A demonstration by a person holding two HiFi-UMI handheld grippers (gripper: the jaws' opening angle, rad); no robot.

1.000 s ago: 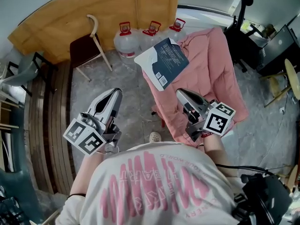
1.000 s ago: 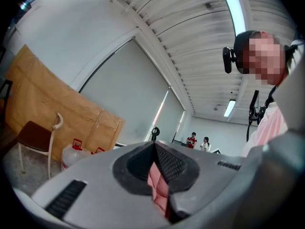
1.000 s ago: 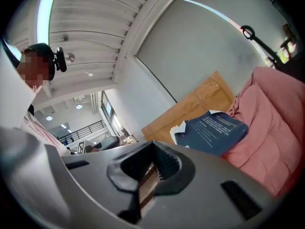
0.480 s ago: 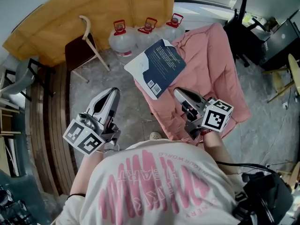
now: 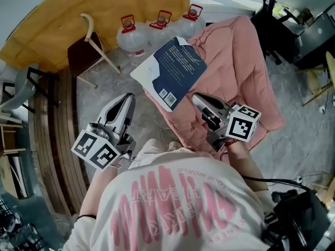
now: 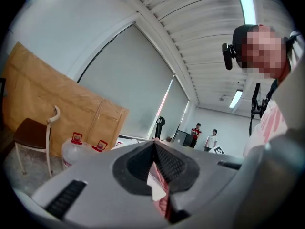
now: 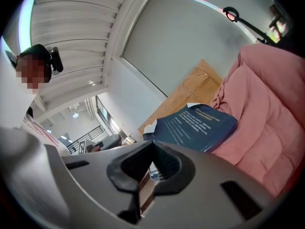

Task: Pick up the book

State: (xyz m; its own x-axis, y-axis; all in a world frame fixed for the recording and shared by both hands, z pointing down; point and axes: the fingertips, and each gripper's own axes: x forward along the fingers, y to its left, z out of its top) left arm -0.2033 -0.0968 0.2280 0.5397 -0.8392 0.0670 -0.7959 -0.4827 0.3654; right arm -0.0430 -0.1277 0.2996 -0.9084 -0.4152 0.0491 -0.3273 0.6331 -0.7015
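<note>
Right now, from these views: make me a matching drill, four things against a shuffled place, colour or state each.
1 book
2 water jugs
3 chair
4 left claw

A shut
B lying on the pink blanket
C red caps, by the cardboard
D dark brown seat

Pairs: 1-B, 2-C, 3-D, 4-A

A bare office-like hall: tube lights (image 6: 247, 4), roller blinds (image 6: 128, 89), water jugs (image 5: 129, 38), leaning cardboard sheets (image 5: 78, 9).

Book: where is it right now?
Head view, upper centre: the dark blue book lies on the left edge of the pink blanket, ahead of the right gripper.
</note>
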